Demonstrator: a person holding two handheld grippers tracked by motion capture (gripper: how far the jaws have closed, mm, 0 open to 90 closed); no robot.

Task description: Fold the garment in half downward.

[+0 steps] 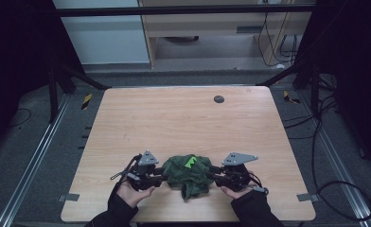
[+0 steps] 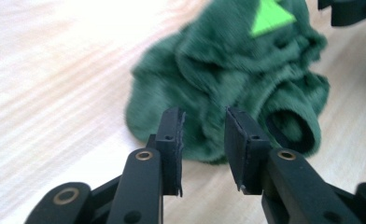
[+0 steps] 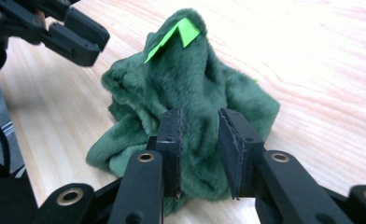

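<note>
Hard to see: the green cloth (image 1: 189, 174) is bunched up in a heap, so its real shape is hidden in the folds. In the left gripper view it looks blurry.
Cut off: the person's sleeves leave the bottom of the high view.
Cloth: dark green and fuzzy, with a bright green tag (image 3: 176, 36) near its top. A rolled tube opening (image 2: 291, 125) sticks out at one side.
Where it is: on the wooden table (image 1: 174, 118), near the front edge, between the two grippers.
Left gripper (image 2: 203, 135): its tongs are apart, with nothing between them, just in front of the cloth.
Right gripper (image 3: 198, 140): its tongs are apart too, right by the cloth, not pinching it.
Open room: the far part of the table is bare wood, with a small dark round spot (image 1: 218, 99) near the back edge.
</note>
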